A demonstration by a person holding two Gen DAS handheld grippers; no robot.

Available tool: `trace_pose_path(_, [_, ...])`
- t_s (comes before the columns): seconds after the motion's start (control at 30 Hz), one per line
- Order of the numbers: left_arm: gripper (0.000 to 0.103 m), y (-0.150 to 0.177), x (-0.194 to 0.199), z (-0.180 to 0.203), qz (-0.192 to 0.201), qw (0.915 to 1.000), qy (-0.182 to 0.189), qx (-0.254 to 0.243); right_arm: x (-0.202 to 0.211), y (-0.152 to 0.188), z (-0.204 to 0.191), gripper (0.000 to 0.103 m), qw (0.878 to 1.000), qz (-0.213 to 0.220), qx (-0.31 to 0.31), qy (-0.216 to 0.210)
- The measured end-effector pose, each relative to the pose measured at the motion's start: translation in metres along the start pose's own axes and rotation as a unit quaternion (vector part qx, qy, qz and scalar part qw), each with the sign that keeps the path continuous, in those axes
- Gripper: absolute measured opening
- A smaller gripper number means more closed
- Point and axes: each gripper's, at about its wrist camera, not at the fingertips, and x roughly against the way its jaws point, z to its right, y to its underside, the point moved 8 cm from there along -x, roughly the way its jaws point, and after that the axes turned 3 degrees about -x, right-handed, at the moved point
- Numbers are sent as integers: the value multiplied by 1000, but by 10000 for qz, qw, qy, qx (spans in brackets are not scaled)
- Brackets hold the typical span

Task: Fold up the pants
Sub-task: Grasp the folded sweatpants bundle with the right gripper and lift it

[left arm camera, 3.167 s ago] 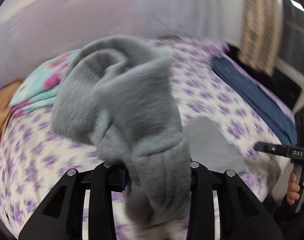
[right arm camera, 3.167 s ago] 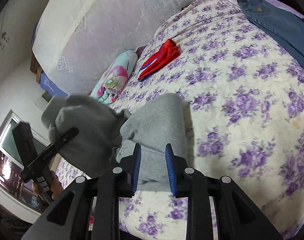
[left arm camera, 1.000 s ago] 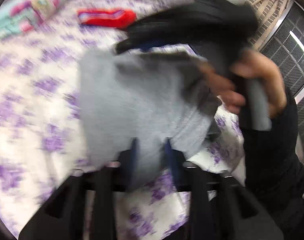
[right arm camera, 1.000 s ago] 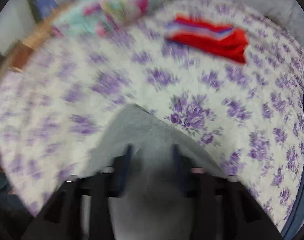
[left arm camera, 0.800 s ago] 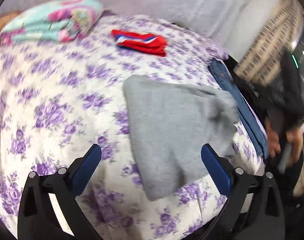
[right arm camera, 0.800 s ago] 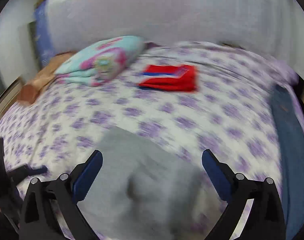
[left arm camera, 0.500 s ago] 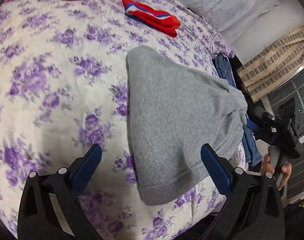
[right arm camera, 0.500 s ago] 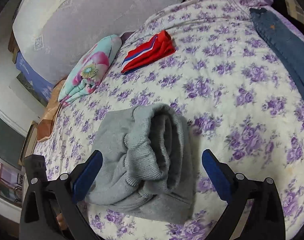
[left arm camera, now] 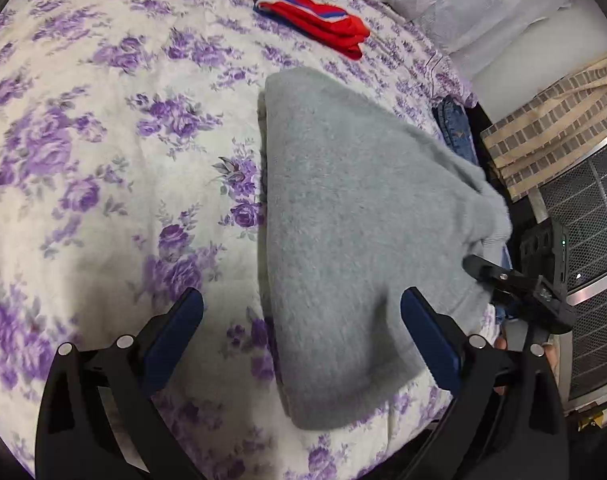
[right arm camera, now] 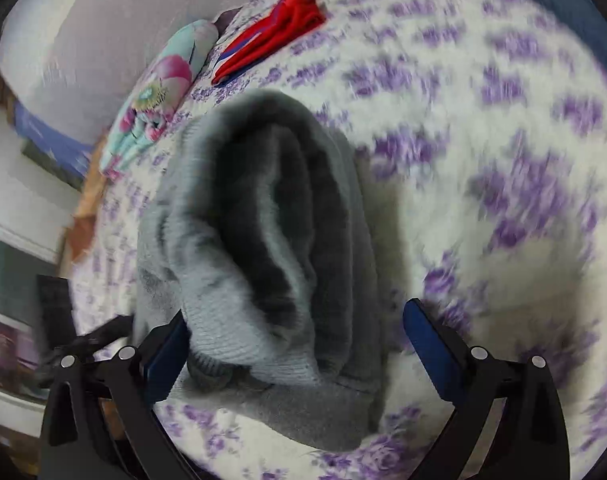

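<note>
Grey pants (left arm camera: pixel 355 240) are laid folded into a compact stack on the flowered bedspread (left arm camera: pixel 83 160), near the bed's front edge. From the right wrist view the open end is seen: several layers (right arm camera: pixel 271 240) bulged apart, ribbed band (right arm camera: pixel 239 332) slumped forward, not flat.

Left gripper (left arm camera: pixel 301 316) is spread wide over the near edge of the stack, nothing held, pads clear of the cloth. Its jaws have just been opening. Right gripper (right arm camera: pixel 293 340) is also spread wide, having just been opening too; the loose band sits between the pads, left pad (right arm camera: pixel 163 356) partly covered by it, but no pinch is seen. Judged: released, not gripped.

Step judged: fold laid down and let go; tidy-up or a last fold pending. Next move would call for the puffed layers to be pressed flat or the loose band tucked, and edges squared.

Nearby: red folded garment (left arm camera: pixel 311 20) further up the bed, jeans (left arm camera: pixel 455 132) at the far edge, floral pillow (right arm camera: pixel 159 88).

Hard to read: right view is motion-blurred. Underside layers and leg ends are hidden. The right gripper's body (left arm camera: pixel 523 284) is seen beside the stack in the left view; the hand under it is mostly cut off.
</note>
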Motion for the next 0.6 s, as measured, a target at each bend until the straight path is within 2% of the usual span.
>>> trace_pose_path(0.1, [97,-5,-18,1,-182,9998,58,35,-4,1,2,100,9996,-19,-107,-247])
trace_pose_path(0.23, [97,-15,-31,13,-283,9989,374,27,-6,2,1,100,9993,11,-55,-372])
trace_pose_path(0.37, [95,-14,-38,29,-392,9978,525,-6,-5,5,1,100,9992,98,12,-398])
trace_pose_path(0.4, [94,-12,-39,35,-389,9983,408,-116,-3,4,2,100,9991,128,26,-408])
trace_pose_path(0.43, [88,-11,-39,37,-325,9990,223,-225,-2,4,2,100,9988,212,43,-437])
trace_pose_path(0.47, [81,-10,-36,41,-245,9990,59,-368,0,6,1,92,9983,326,90,-481])
trace_pose_path(0.5, [77,-9,-32,44,-155,9989,-41,-433,4,8,-4,80,9972,450,204,-565])
trace_pose_path(0.6, [51,-10,-15,55,63,9971,-304,-698,16,15,-16,64,9951,729,598,-293])
